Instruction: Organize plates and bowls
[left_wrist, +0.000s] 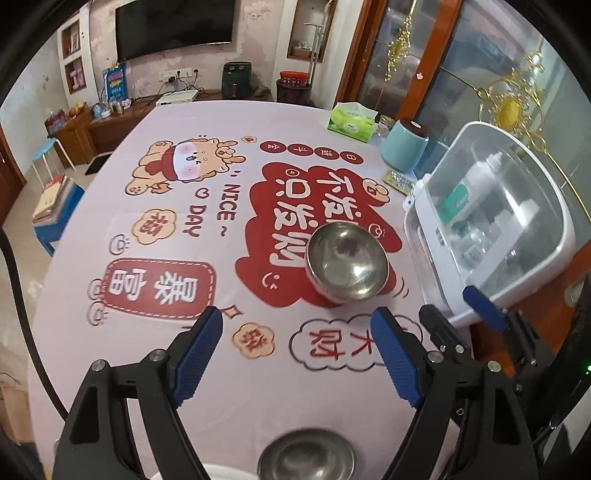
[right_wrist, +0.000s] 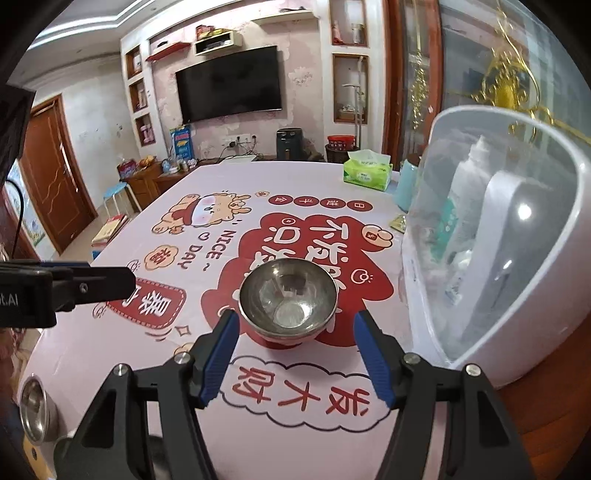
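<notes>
A steel bowl (left_wrist: 347, 266) stands upright on the printed tablecloth; it also shows in the right wrist view (right_wrist: 289, 298). My right gripper (right_wrist: 297, 356) is open and empty, its fingertips just short of the bowl on either side. My left gripper (left_wrist: 297, 350) is open and empty, further back from that bowl. A second steel bowl (left_wrist: 306, 456) sits under the left gripper near the table's front edge, and shows at the far left in the right wrist view (right_wrist: 35, 413). A white plate rim (left_wrist: 221, 472) peeks beside it.
A white appliance with a clear domed lid (left_wrist: 495, 218) (right_wrist: 509, 236) stands close on the right. A teal jar (left_wrist: 404, 146) and a green tissue box (left_wrist: 351, 122) stand at the far right of the table. The other gripper (right_wrist: 66, 291) shows at left.
</notes>
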